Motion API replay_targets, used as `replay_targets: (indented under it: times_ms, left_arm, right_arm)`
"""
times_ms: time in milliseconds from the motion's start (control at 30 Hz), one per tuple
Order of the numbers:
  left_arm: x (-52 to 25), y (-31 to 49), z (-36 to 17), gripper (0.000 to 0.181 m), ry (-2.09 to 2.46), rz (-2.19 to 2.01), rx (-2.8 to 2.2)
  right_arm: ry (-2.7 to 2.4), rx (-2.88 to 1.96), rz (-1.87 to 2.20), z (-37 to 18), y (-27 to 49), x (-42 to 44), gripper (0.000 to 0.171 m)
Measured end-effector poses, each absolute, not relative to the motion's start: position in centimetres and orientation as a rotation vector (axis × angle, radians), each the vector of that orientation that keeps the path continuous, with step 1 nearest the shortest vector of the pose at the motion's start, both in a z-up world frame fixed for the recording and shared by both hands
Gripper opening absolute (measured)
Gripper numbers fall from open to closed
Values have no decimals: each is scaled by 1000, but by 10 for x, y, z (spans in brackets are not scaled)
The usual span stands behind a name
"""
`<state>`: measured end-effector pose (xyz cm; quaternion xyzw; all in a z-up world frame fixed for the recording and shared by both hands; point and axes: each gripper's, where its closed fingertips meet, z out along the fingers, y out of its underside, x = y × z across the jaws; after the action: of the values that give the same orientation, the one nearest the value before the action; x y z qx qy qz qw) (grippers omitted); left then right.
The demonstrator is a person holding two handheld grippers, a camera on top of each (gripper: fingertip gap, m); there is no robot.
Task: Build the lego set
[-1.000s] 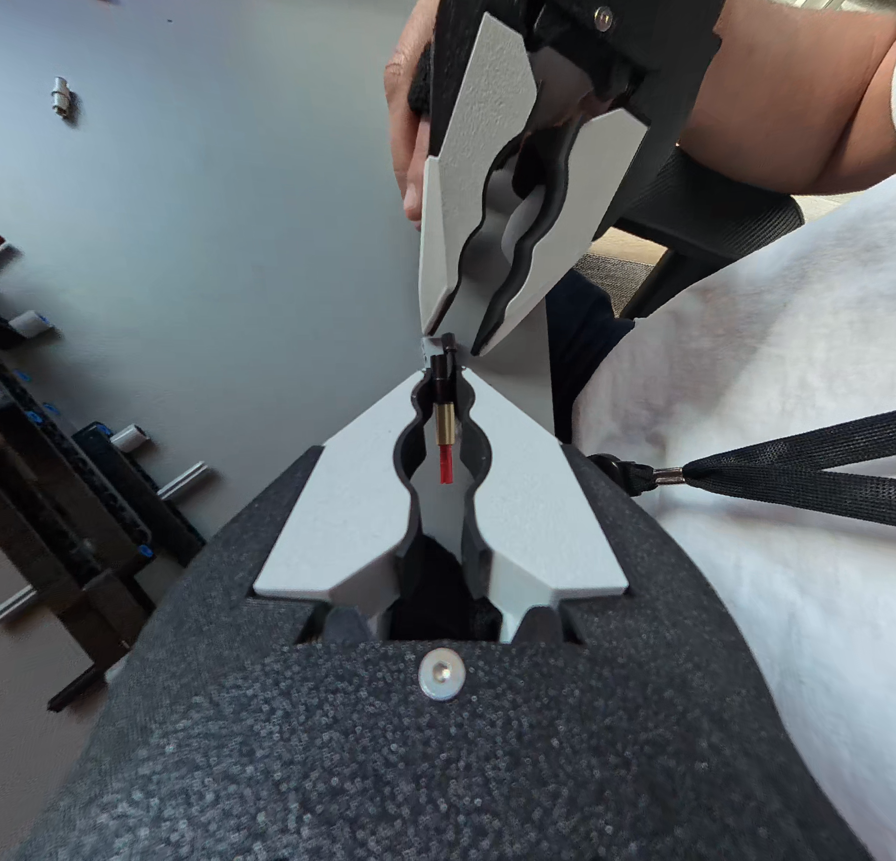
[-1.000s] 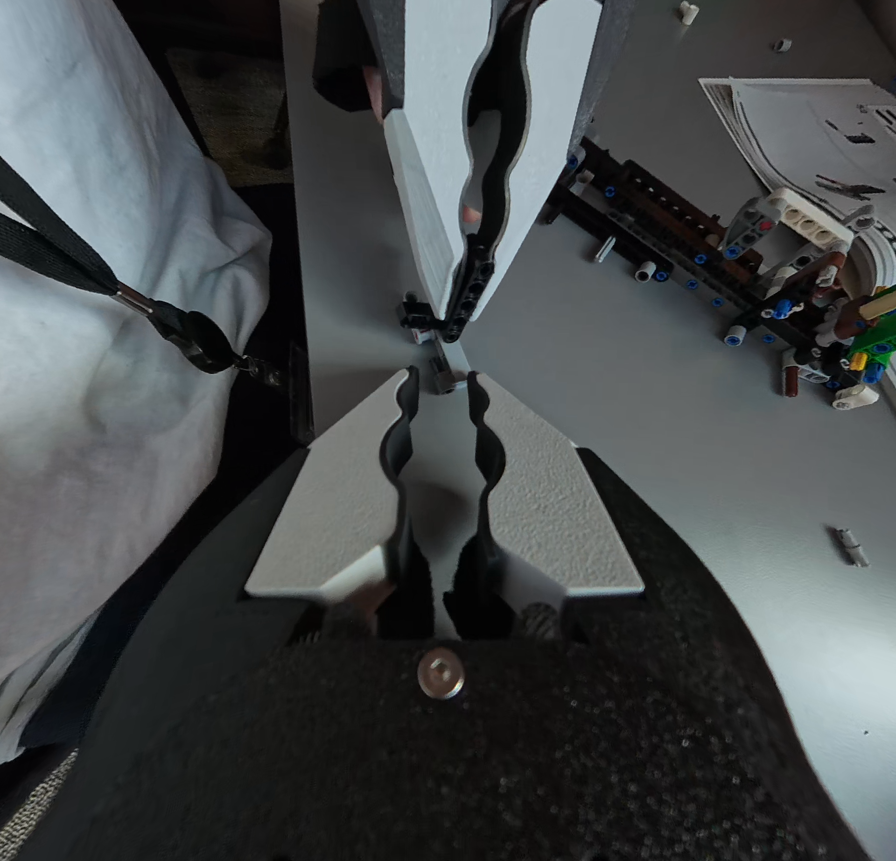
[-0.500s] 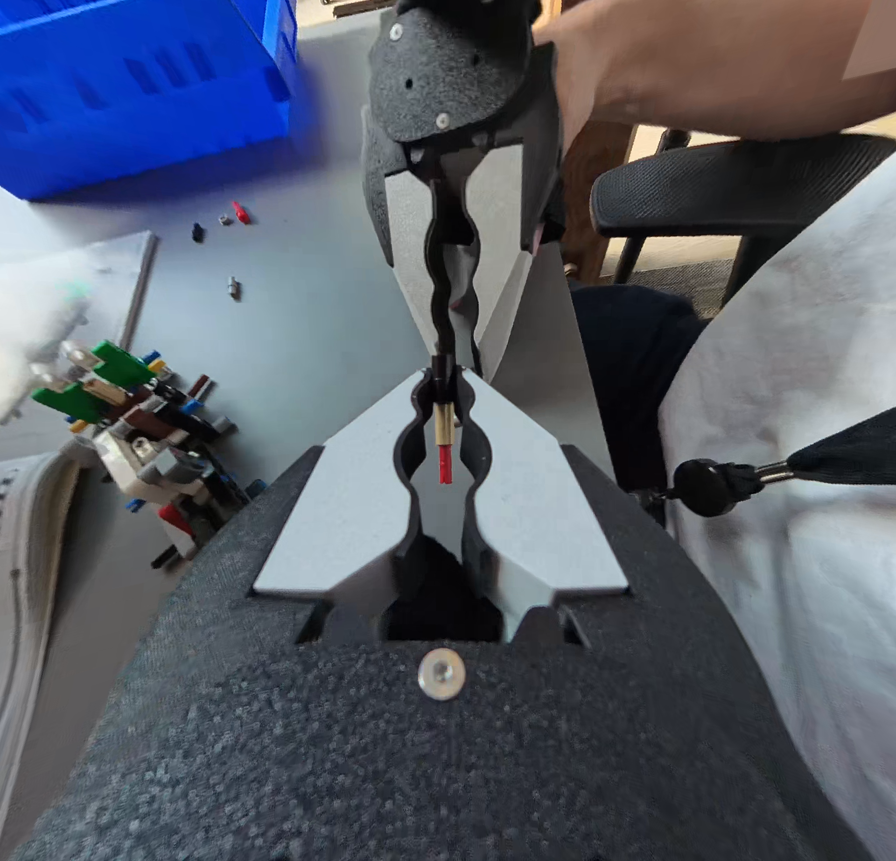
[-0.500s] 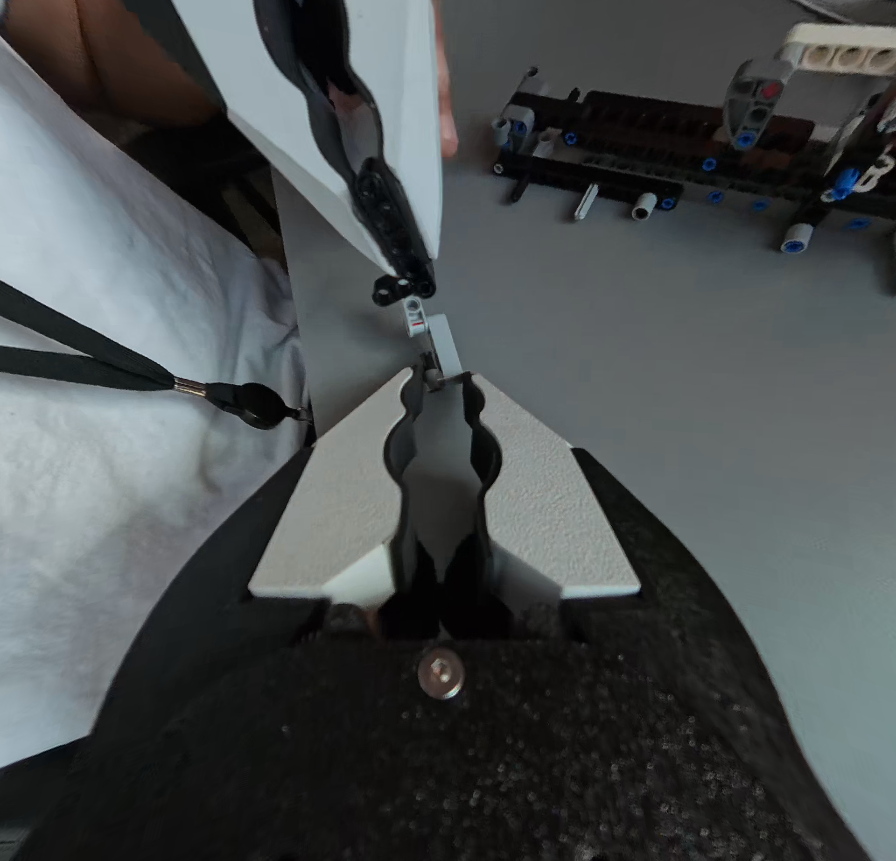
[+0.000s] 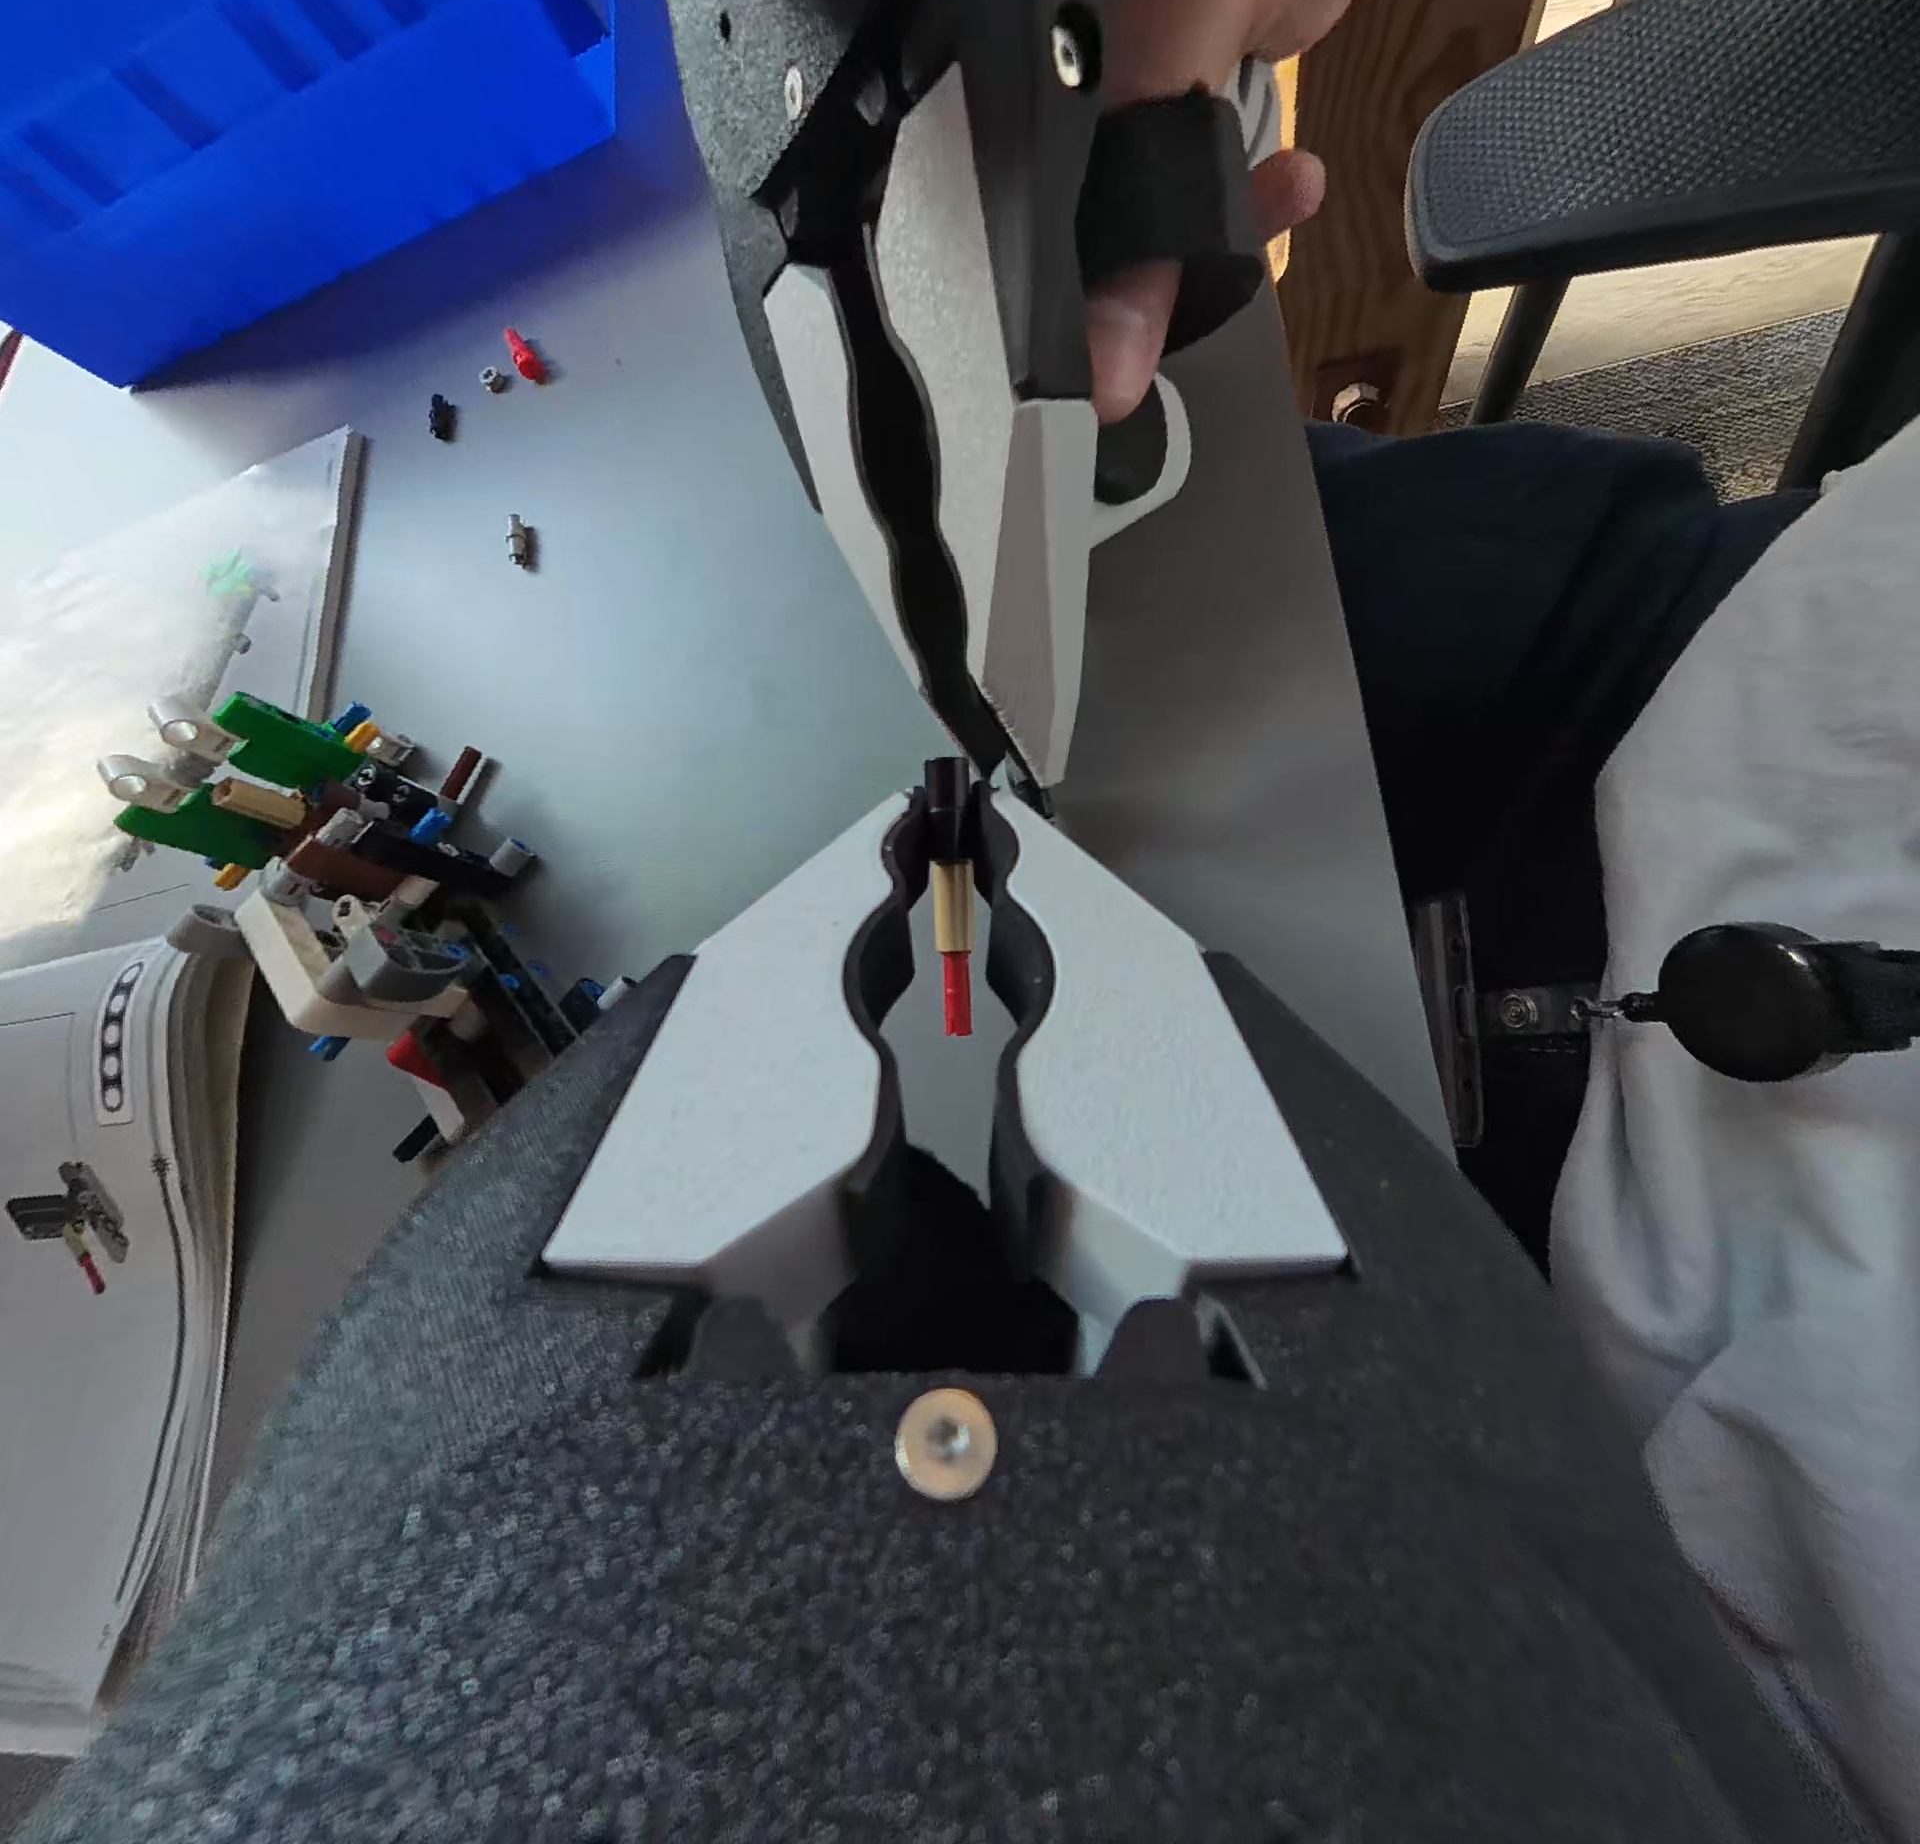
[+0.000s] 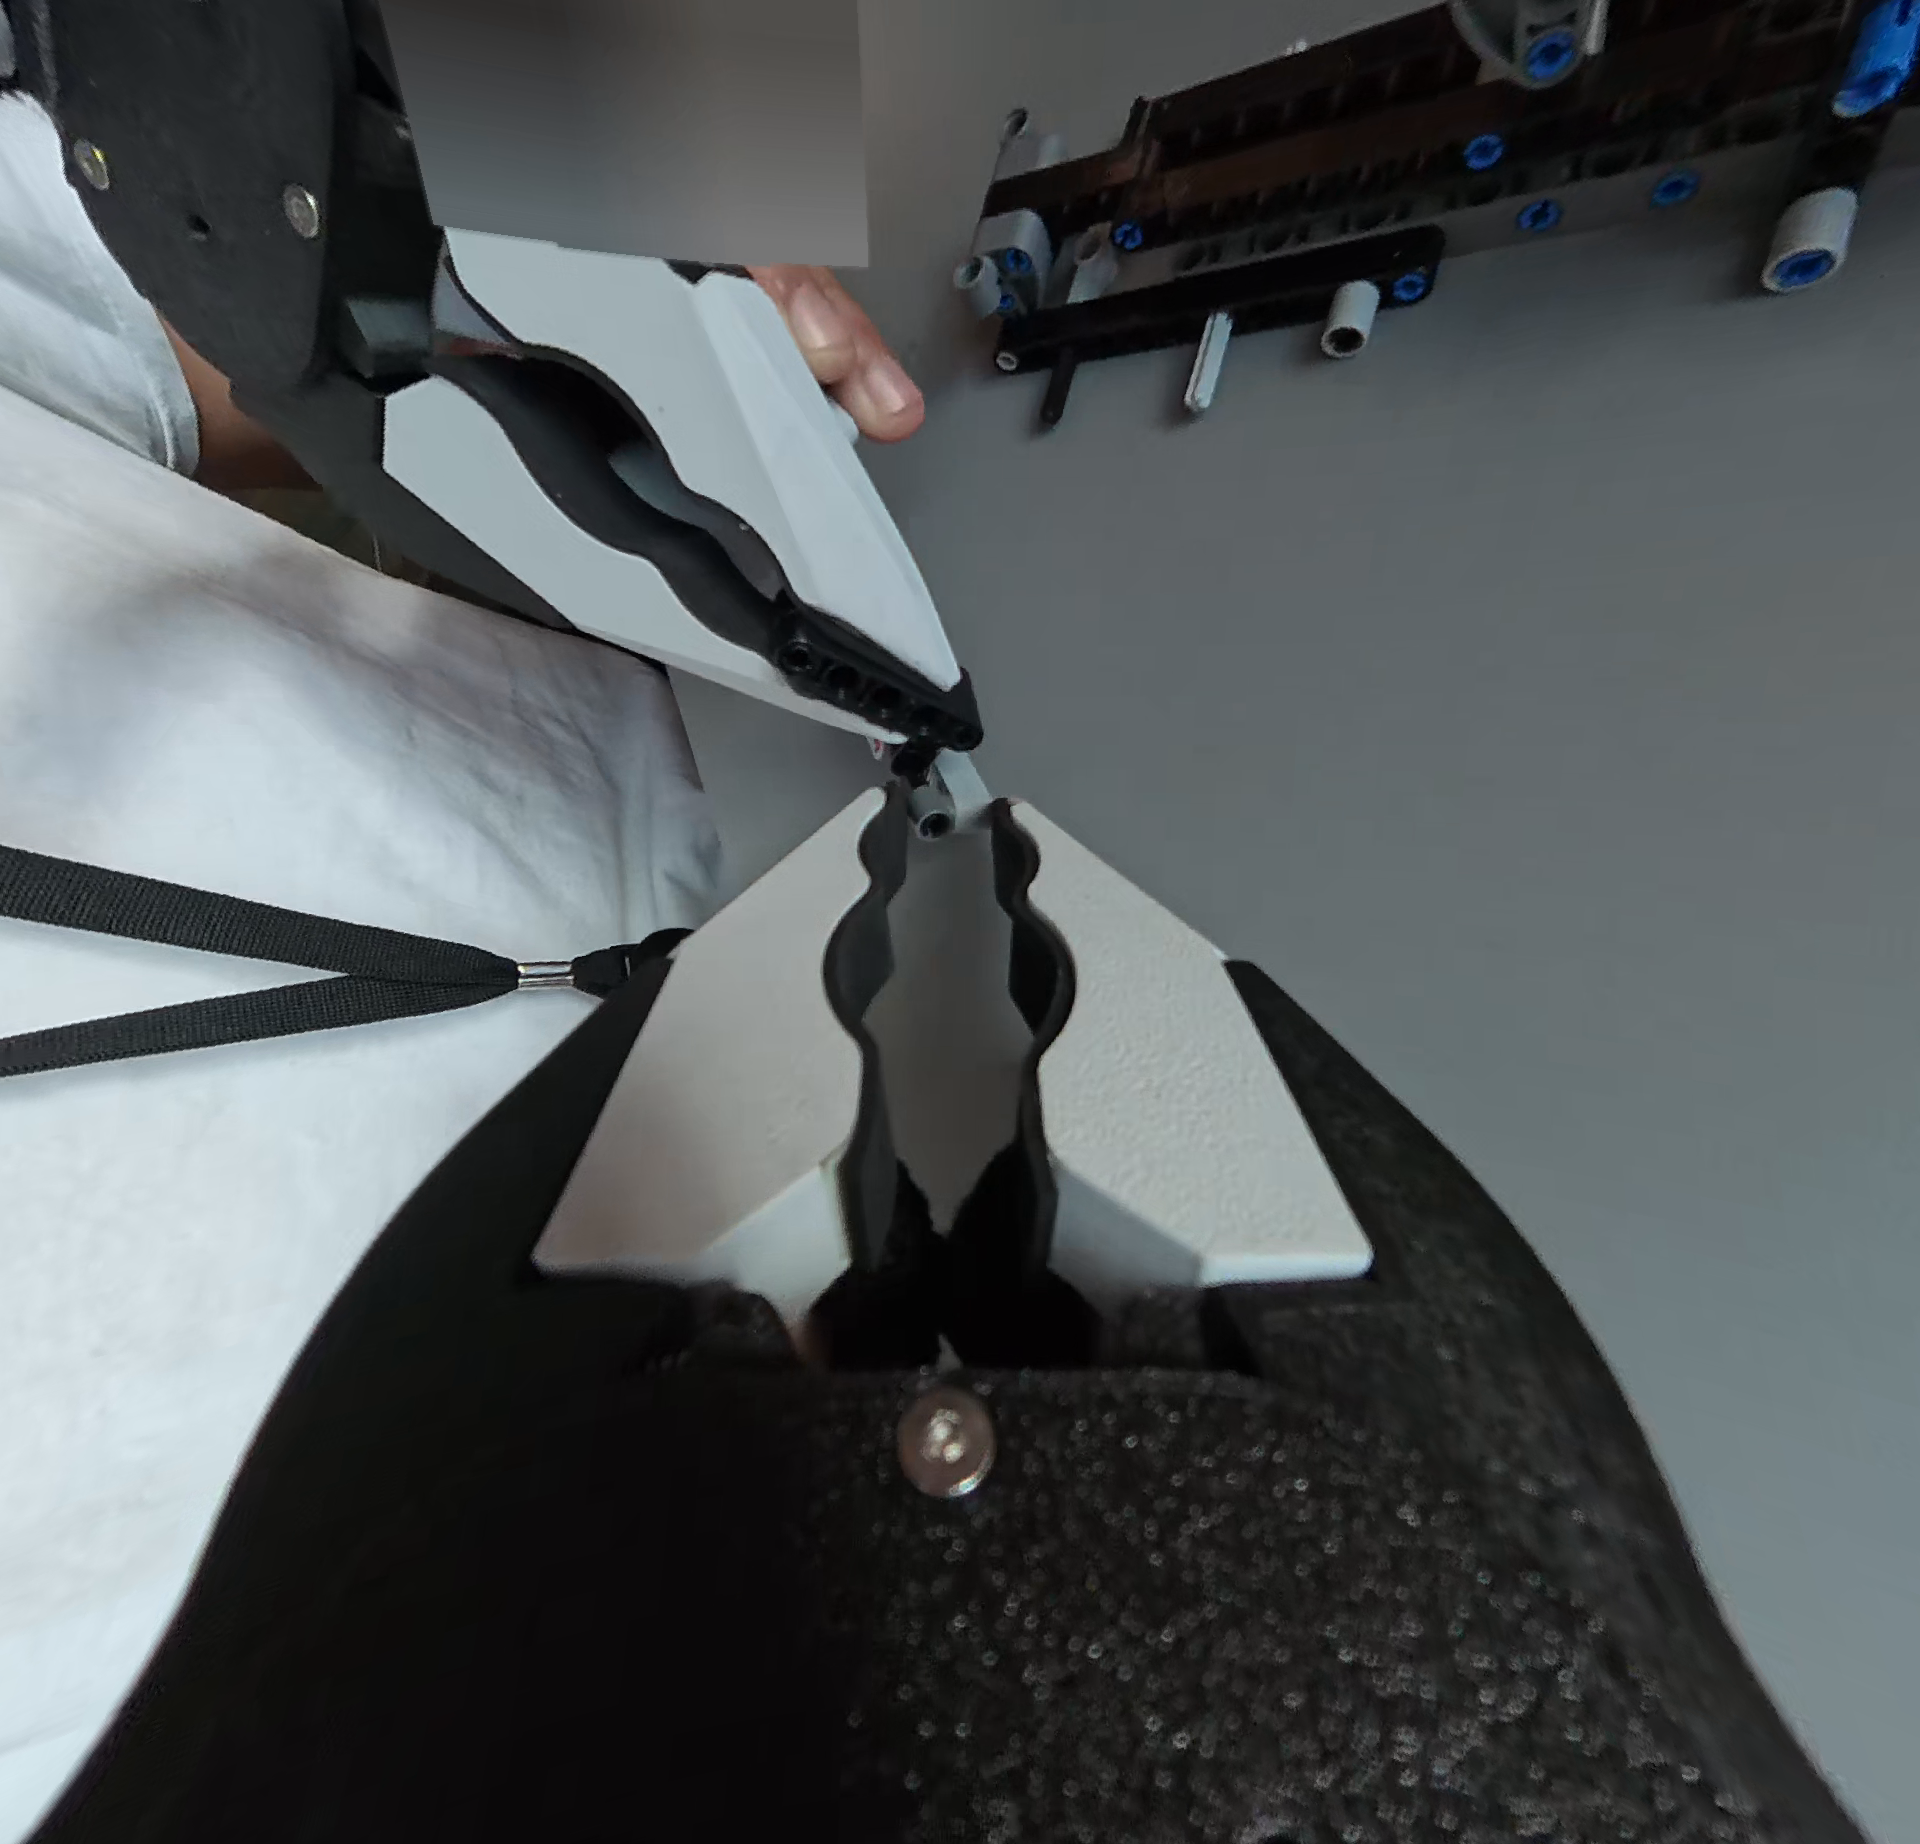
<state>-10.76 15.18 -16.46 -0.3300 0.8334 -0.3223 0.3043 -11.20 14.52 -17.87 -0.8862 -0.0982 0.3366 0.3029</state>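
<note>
Bin (image 5: 260, 132) of blue plastic sits at the far left of the bench (image 5: 644, 568); I see only its ribbed wall, and what is in it is out of my sight. My left gripper (image 5: 951, 807) is clenched on a small lego piece: a dark brown connector (image 5: 948, 802) at the tips, with a tan sleeve (image 5: 950, 906) and a red axle (image 5: 956, 994) running back between the fingers. In my right wrist view that same gripper is pinched along a black beam (image 6: 883, 698) with holes. My right gripper (image 6: 940, 812) has its jaws a little apart at the tips, with a small grey connector (image 6: 951, 797) between them; I cannot tell whether it is gripped. The grey connector touches the end of the black beam. The half-built model (image 5: 343, 880) lies on the bench to the left, partly cut off by my gripper body, next to an open instruction booklet (image 5: 94, 1119). Loose small parts (image 5: 514, 542) are scattered nearer the bin.
</note>
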Motion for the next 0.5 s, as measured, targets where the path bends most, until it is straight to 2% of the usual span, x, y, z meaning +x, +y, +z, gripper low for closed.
replay_targets:
  times_ms: [500]
  left_arm:
    - [-99,156,-166,6,2129,-780,-1042]
  right_arm:
    - [22,-2361,908,-180,149,-105,14]
